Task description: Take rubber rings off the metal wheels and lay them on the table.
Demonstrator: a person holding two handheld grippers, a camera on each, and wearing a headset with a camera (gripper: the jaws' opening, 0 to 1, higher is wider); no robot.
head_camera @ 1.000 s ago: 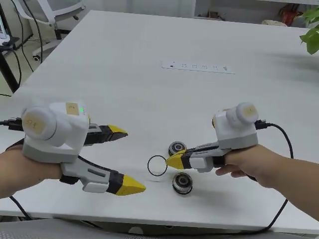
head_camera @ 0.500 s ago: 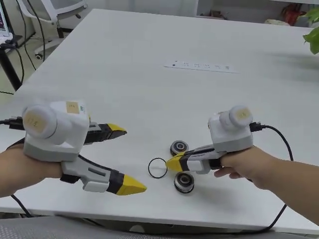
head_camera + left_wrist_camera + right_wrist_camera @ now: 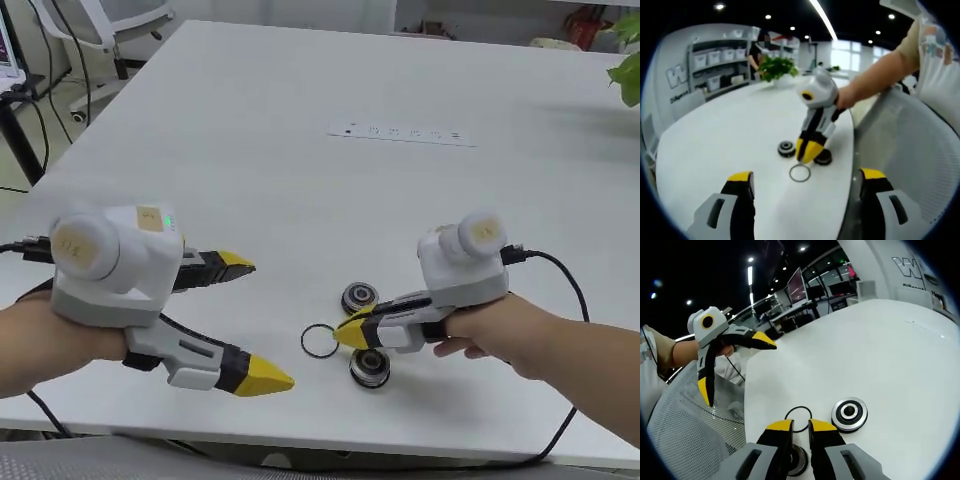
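Ring [image 3: 319, 341] just beside closed right tongs [image 3: 347, 333], now slightly lower; left tongs [image 3: 262, 322] wide apart.

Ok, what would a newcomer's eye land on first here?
Probably the yellow-tipped left tongs, spread wide open in the near-left foreground of the head view. Next, the thin black rubber ring lying flat on the white table, with the nearly shut right tongs pointing at its edge. A round metal wheel sits just behind those tongs, a second metal wheel nearer the person.
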